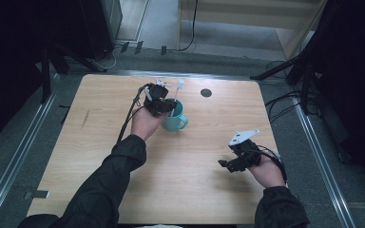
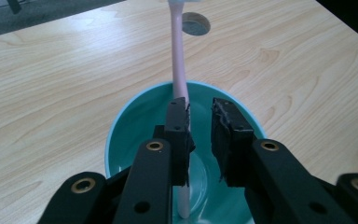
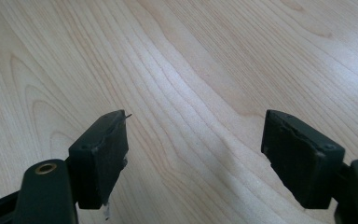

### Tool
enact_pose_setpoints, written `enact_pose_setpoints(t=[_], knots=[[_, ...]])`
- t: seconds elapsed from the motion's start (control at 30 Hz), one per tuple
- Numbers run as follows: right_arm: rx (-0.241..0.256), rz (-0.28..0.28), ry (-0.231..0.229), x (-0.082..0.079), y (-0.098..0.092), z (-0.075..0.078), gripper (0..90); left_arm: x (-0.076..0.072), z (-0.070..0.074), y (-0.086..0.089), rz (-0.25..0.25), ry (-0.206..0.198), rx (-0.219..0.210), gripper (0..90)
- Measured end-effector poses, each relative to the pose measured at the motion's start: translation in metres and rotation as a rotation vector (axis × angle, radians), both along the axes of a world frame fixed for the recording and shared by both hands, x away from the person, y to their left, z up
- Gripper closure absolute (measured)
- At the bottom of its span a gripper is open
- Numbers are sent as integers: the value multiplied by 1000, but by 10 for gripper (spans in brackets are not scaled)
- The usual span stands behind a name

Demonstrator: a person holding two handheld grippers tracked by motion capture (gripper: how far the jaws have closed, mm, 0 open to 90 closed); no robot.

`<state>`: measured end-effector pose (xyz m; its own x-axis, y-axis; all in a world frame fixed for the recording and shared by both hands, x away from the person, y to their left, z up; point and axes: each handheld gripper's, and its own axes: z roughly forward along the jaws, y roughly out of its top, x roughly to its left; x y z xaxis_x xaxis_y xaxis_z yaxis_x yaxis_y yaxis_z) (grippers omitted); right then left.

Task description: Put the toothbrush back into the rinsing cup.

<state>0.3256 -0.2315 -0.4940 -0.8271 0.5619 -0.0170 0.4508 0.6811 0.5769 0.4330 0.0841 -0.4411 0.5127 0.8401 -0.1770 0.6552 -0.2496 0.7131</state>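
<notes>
A teal mug (image 1: 175, 121) stands at the back middle of the wooden table (image 1: 100, 142). A pink toothbrush (image 1: 177, 94) stands in it, its white head up and leaning on the far rim. My left gripper (image 1: 167, 107) hovers right over the mug. In the left gripper view its jaws are a little apart above the mug's rim (image 2: 121, 122). The toothbrush handle (image 2: 179, 60) runs just behind the left jaw, and the gap between the jaws (image 2: 200, 106) is empty. My right gripper (image 1: 225, 164) is held low at the front right, wide open (image 3: 196, 126) over bare wood.
A round dark hole (image 1: 206, 92) sits in the table just behind and right of the mug, also in the left gripper view (image 2: 196, 23). Cables trail from both grippers. Dark stands and metal rails flank the table on the floor.
</notes>
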Motion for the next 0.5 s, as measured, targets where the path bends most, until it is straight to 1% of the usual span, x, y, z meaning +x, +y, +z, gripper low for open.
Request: enact_pose_setpoints(t=[0.03,0.07,0.17,0.33,0.4,0.43,0.5], knots=[[0,-1,1,0,0,0,226,-1,3,1,-4,8,-18,727],[1,0,2,0,0,0,226,-3,6,1,-11,11,-23,703],[1,1,3,0,0,0,226,-6,13,1,-25,34,-14,644],[-2,15,9,2,0,-2,225,-11,23,7,-56,56,-12,573],[-4,12,12,2,0,-3,225,-13,27,11,-67,57,-14,548],[-3,11,14,3,0,-3,225,-15,30,13,-72,63,-24,537],[1,12,15,4,-1,-3,225,-18,34,17,-84,59,-15,522]])
